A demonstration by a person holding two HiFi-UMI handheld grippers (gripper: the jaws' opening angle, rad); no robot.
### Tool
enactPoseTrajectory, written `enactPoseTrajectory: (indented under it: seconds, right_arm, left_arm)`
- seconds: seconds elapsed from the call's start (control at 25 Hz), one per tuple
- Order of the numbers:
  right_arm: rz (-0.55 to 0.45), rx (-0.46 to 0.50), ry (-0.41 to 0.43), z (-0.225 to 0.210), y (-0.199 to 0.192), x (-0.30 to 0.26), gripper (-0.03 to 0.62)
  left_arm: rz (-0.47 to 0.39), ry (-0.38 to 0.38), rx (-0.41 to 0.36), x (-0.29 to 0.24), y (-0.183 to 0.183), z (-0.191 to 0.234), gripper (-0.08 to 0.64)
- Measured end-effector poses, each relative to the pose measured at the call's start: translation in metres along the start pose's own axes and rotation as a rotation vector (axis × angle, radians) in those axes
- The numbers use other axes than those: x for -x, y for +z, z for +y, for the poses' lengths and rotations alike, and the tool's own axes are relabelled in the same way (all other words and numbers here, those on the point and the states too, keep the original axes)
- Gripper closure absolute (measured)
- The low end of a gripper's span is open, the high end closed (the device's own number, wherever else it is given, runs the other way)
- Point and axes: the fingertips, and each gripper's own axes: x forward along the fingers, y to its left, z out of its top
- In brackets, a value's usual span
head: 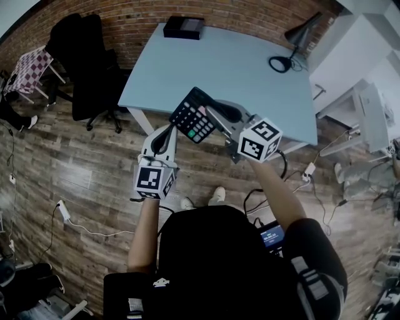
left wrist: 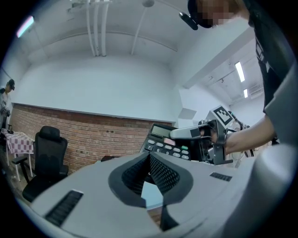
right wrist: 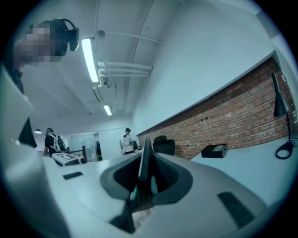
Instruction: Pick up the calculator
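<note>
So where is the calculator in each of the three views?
Head view: the calculator is at centre, held in the right gripper, over the near edge of the desk.
Left gripper view: right of centre, keys showing.
Right gripper view: edge-on between the jaws.
Shared landmark: the brick wall.

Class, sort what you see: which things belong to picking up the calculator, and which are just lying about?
Job in hand: calculator, clamped in the right gripper; left gripper, empty.
Lying about: black box, desk lamp, office chair, power strip.
</note>
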Motion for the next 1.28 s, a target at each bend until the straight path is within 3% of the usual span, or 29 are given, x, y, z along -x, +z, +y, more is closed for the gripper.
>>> enactPoseTrajectory:
  seconds: [1.28]
  right_arm:
    - [0.036, 0.04, -0.053, 0.024, -0.005, -0.009, 0.525]
  left_arm:
    - [-0.027, -0.048, 0.008, 0.016, 0.007, 0.026, 0.551]
